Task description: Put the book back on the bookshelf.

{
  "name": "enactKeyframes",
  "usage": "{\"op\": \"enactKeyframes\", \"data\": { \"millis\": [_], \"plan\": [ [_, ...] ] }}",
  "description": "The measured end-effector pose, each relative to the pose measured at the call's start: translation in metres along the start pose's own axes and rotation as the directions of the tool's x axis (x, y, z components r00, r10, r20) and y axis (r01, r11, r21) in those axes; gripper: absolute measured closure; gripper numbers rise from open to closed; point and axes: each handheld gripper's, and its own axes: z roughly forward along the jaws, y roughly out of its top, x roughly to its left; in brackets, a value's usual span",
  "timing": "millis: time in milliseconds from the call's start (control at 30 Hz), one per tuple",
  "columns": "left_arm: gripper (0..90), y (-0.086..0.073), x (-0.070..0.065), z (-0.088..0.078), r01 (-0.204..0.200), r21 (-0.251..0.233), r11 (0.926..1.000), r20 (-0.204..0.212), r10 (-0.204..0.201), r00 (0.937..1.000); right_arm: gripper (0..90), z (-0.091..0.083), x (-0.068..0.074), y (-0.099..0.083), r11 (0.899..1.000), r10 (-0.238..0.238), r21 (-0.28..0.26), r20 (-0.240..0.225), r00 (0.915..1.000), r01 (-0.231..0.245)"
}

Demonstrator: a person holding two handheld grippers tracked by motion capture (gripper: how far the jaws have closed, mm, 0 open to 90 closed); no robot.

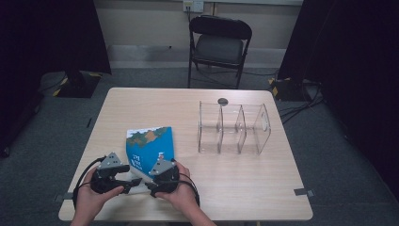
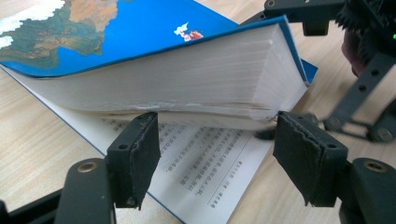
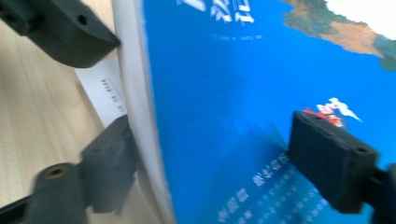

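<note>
High view is reading dim overall: corners falling to near black, worktop (image 1: 235, 179) catching soft even overhead light, shadows faint. Clear rack (image 1: 234, 128) is throwing small glints. Left gripper view is coming through bright and sharp. Right gripper view is smearing: blue book cover (image 3: 224, 93) and near claw pads (image 3: 334, 161) looking soft.

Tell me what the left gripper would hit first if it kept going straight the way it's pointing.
The left gripper would likely first meet the page edge of the lifted book, just above the open printed page, though depth is hard to judge.
</note>
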Motion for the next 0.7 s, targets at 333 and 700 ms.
{"op": "enactKeyframes", "data": {
  "millis": [333, 700],
  "plan": [
    [29.2, -0.004, 0.000, 0.001, -0.020, 0.021, 0.9996, -0.002, 0.020, 0.9998, 25.0, -0.001, -0.004, 0.001, 1.000, -0.028, 0.009, -0.018, 0.9995, 0.028],
    [27.6, -0.018, 0.000, 0.003, -0.056, 0.051, 0.9971, -0.015, 0.057, 0.9983, 31.6, 0.001, -0.005, 0.005, 0.996, -0.089, 0.011, -0.053, 0.9946, 0.090]
  ]
}}
